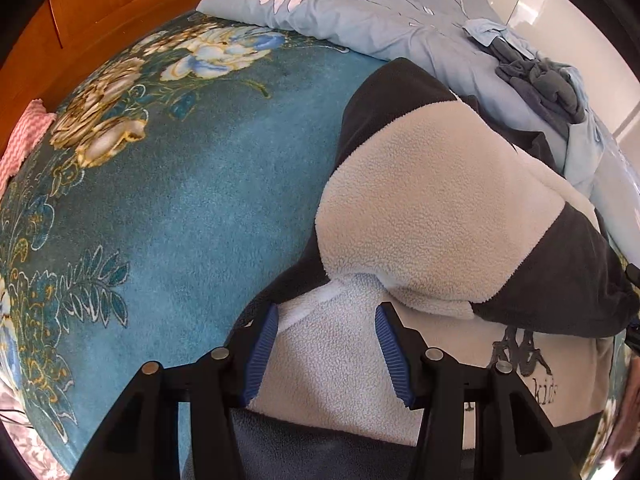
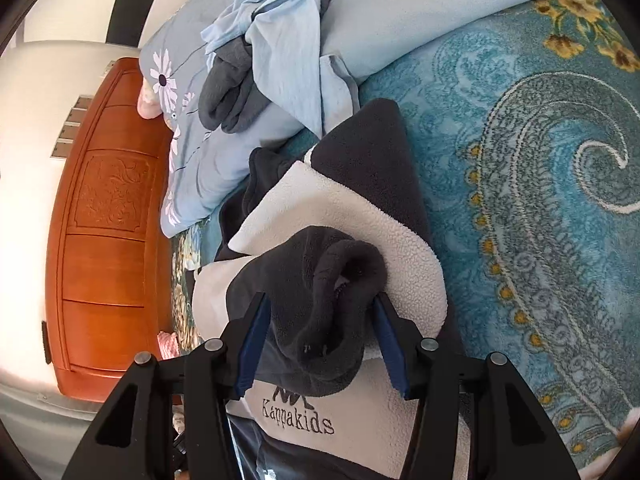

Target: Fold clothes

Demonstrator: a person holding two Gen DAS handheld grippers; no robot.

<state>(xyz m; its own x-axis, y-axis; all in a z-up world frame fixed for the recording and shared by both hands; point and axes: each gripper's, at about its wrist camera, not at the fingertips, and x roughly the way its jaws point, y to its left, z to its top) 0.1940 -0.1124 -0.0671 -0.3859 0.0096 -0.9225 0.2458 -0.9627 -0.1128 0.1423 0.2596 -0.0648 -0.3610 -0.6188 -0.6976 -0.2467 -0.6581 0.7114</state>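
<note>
Now, left wrist view: left tongs (image 1: 326, 354) apart, pads astride pale fleece panel of fleece jacket (image 1: 432, 208), not pinching; jacket half-folded on bed blanket (image 1: 180, 184).
Right wrist view: right tongs (image 2: 320, 346) apart around dark sleeve cuff (image 2: 340, 276), no squeeze seen.
Risk: loose cuff slips, fold opens.

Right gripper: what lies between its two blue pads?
In the right wrist view, a dark grey cuffed sleeve end of the Kappakids fleece sits between the right gripper pads, which stand apart.
</note>
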